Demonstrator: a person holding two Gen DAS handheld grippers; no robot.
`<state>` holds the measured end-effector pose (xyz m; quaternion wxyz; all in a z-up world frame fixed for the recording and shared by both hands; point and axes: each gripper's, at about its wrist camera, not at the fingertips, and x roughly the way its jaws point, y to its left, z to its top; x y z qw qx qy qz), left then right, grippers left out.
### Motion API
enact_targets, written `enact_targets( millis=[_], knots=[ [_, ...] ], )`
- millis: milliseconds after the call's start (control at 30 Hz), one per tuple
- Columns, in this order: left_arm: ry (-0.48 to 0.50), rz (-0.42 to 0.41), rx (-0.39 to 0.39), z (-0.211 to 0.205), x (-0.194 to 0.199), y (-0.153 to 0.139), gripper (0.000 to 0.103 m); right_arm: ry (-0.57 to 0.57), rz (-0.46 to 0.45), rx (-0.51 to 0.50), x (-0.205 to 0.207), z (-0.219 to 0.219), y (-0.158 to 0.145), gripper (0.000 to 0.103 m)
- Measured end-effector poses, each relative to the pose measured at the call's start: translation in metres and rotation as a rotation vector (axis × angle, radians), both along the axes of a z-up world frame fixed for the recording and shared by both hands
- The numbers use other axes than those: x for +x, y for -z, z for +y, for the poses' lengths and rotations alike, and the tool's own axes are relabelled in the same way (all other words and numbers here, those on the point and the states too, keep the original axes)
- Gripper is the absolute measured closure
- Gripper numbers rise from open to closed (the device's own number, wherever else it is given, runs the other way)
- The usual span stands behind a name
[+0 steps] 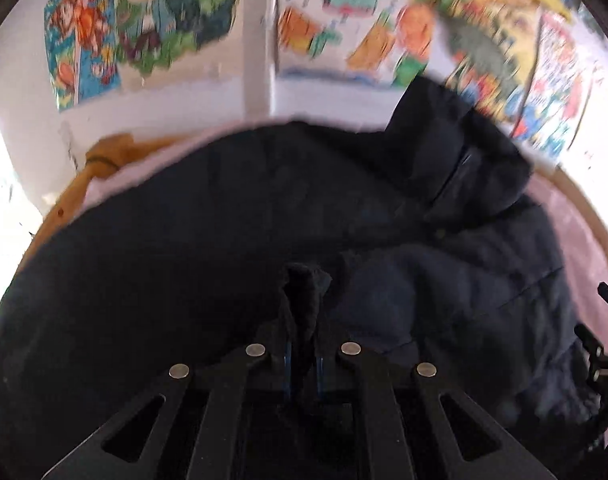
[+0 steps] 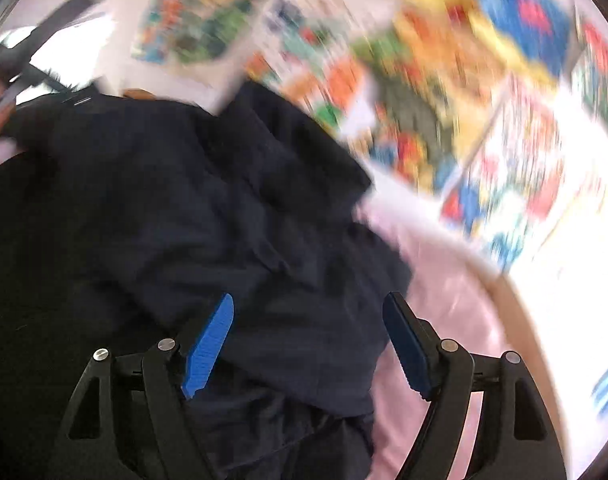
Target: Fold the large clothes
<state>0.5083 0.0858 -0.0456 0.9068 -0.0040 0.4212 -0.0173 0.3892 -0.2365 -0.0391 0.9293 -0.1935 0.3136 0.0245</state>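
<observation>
Left gripper (image 1: 303,354) on dark jacket (image 1: 224,220)

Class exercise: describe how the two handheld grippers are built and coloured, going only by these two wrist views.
The left gripper and the right gripper share one design: black flat linkage arms with triangular cut-outs, joined by round silver pivot screws. The right gripper's fingers carry bright blue ribbed pads; on the left, only thin blue edges show. No cables, markings or sleeves show.

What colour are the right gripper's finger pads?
Blue pads, clearest in the right wrist view.
</observation>
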Motion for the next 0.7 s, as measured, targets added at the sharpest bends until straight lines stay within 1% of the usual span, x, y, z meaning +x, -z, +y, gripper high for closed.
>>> enact_targets(
  millis=[33, 67, 100, 133, 167, 233, 300, 333, 367, 400, 433, 500, 533, 600, 633, 700],
  knots=[
    [-0.017, 0.019, -0.003, 0.004, 0.003, 0.006, 0.090, 0.020, 0.077, 0.069, 0.011, -0.012, 0.015, 0.031],
    [-0.035, 0.041, -0.022, 0.009, 0.005, 0.012, 0.085, 0.032, 0.113, 0.092, 0.019, -0.014, 0.020, 0.031],
    [-0.052, 0.061, -0.040, 0.014, 0.007, 0.016, 0.080, 0.052, 0.165, 0.124, 0.025, -0.019, 0.032, 0.031],
    [-0.063, 0.071, -0.049, 0.016, 0.007, 0.017, 0.068, 0.071, 0.240, 0.172, 0.031, -0.026, 0.049, 0.031],
    [-0.072, 0.078, -0.066, 0.020, 0.007, 0.017, 0.061, 0.078, 0.269, 0.199, 0.036, -0.028, 0.056, 0.031],
    [-0.074, 0.065, -0.103, 0.028, 0.000, 0.011, 0.058, 0.087, 0.282, 0.219, 0.036, -0.030, 0.063, 0.031],
    [-0.094, 0.030, -0.098, 0.031, -0.013, 0.003, 0.044, 0.079, 0.268, 0.205, 0.028, -0.027, 0.063, 0.030],
    [-0.097, -0.014, -0.089, 0.034, -0.025, -0.006, 0.032, 0.073, 0.261, 0.201, 0.029, -0.027, 0.059, 0.030],
    [-0.101, -0.049, -0.072, 0.035, -0.036, -0.013, 0.023, 0.061, 0.253, 0.204, 0.022, -0.027, 0.059, 0.030],
    [-0.099, -0.069, -0.060, 0.035, -0.043, -0.016, 0.020, 0.057, 0.251, 0.209, 0.020, -0.026, 0.059, 0.030],
    [-0.075, -0.084, -0.040, 0.033, -0.051, -0.019, 0.020, 0.050, 0.249, 0.217, 0.017, -0.026, 0.059, 0.030],
    [0.005, -0.081, 0.025, 0.019, -0.062, -0.019, 0.020, 0.048, 0.252, 0.225, 0.012, -0.028, 0.061, 0.030],
    [0.017, -0.074, 0.056, 0.014, -0.061, -0.016, 0.020, 0.048, 0.257, 0.227, 0.012, -0.029, 0.064, 0.030],
    [0.025, -0.026, 0.163, 0.002, -0.055, -0.001, 0.020, 0.056, 0.260, 0.225, 0.013, -0.031, 0.068, 0.030],
    [0.018, 0.026, 0.231, -0.004, -0.047, 0.013, 0.020, 0.059, 0.257, 0.224, 0.011, -0.031, 0.068, 0.030],
    [-0.014, 0.079, 0.296, -0.003, -0.036, 0.029, 0.020, 0.062, 0.253, 0.216, 0.020, -0.036, 0.066, 0.030]
  ],
)
